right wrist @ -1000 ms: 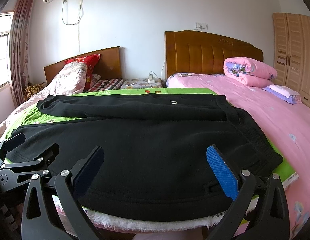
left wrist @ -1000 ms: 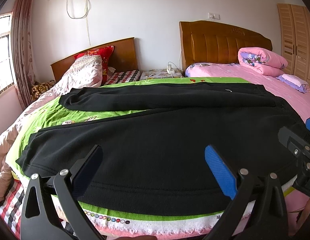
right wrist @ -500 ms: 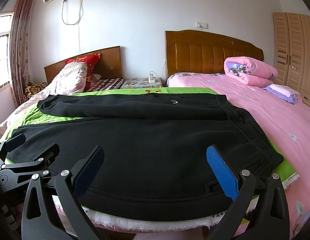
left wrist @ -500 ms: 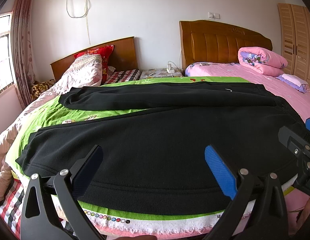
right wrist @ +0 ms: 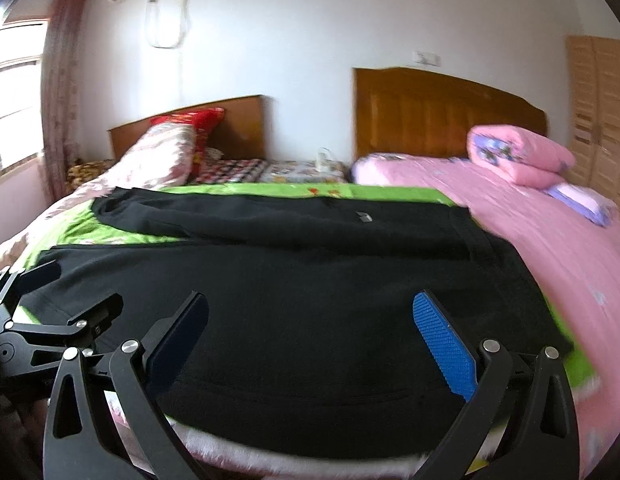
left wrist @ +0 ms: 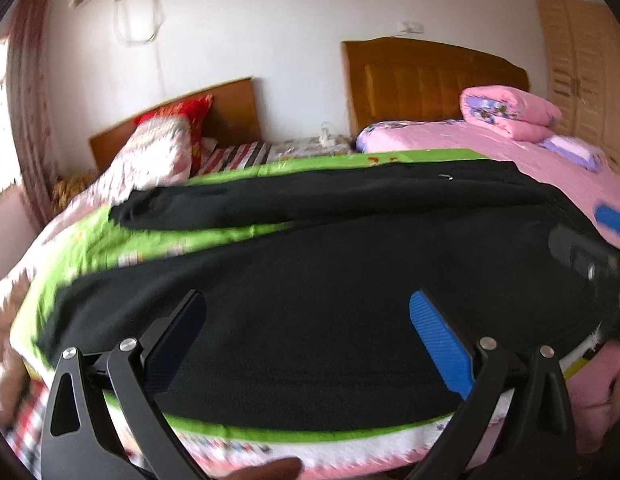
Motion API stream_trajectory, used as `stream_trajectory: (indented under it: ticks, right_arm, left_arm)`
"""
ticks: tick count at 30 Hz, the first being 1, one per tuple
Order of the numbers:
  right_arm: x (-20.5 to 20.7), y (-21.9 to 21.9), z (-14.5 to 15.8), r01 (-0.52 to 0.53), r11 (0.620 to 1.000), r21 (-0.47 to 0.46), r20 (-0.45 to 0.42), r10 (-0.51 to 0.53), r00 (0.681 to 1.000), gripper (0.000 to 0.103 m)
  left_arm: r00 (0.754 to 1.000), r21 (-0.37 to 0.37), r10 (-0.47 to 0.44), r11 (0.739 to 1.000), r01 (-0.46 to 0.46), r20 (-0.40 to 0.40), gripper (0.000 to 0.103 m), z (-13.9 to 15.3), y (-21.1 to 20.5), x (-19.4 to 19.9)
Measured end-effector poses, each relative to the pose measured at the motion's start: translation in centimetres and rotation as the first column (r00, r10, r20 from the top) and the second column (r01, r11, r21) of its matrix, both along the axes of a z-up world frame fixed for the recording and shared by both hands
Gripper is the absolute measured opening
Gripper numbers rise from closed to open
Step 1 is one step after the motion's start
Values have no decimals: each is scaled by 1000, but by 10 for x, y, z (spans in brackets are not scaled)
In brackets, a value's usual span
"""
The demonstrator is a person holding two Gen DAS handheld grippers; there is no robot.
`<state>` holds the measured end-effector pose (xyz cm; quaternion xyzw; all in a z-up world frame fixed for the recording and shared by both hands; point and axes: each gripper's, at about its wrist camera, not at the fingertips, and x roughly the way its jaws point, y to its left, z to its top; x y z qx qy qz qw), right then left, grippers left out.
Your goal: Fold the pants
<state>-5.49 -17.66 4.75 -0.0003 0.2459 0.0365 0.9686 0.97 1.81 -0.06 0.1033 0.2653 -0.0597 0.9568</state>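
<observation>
Pants [left wrist: 310,280]: spread flat on the mat [left wrist: 157,240] in front of me, one leg near, the other behind it.
Mat: lies on the bed [right wrist: 570,248], reaching its near edge.
Left gripper [left wrist: 307,332]: I hold it over the near leg, left of the right gripper [right wrist: 310,332].
Folded quilt [right wrist: 518,156]: far right on the bed, before the headboard [right wrist: 442,108].
Wardrobe [right wrist: 602,112]: right of the headboard.
Second bed [right wrist: 149,160]: behind left.

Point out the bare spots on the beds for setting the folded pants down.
Bare pink sheet lies right of the black pants, short of the rolled pink quilt. A narrow strip of green mat shows between the legs. The left bed is crowded with bedding.
</observation>
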Motion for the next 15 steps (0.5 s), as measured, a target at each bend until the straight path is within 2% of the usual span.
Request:
stream_trajectory:
  ticks: [1, 3, 4, 5, 7, 9, 10, 12, 15]
  right_arm:
    - [14, -6, 10, -50, 998, -27, -16, 49, 999, 99]
    - [43, -21, 28, -76, 995, -64, -30, 75, 997, 99]
    - [68, -32, 38, -102, 992, -80, -41, 99, 994, 99]
    - [93, -40, 43, -117, 989, -93, -60, 111, 992, 99]
    - [147, -56, 44, -129, 986, -102, -124, 116, 985, 99]
    - [210, -72, 35, -155, 983, -94, -182, 136, 974, 99]
    - [234, -76, 29, -172, 981, -88, -208, 150, 966, 99]
    - [276, -87, 12, -193, 977, -94, -265, 163, 951, 99]
    - [335, -95, -20, -250, 962, -105, -384, 193, 903, 99]
  left_arm:
    - [1000, 51, -5, 999, 4, 23, 102, 8, -1, 5]
    - [995, 138, 1, 990, -14, 96, 102, 28, 1, 21]
    - [994, 153, 10, 988, -27, 112, 102, 37, 3, 31]
    - [994, 159, 17, 987, -35, 112, 102, 45, 7, 42]
    - [999, 129, -11, 992, 7, 33, 102, 59, 15, 78]
    - [991, 24, -66, 997, 69, -115, 102, 64, 24, 120]
    - [975, -79, -107, 993, 93, -196, 102, 63, 31, 148]
    - [959, -205, -98, 978, 44, -266, 102, 58, 43, 192]
    - [941, -335, -112, 942, -2, -320, 102, 48, 56, 238]
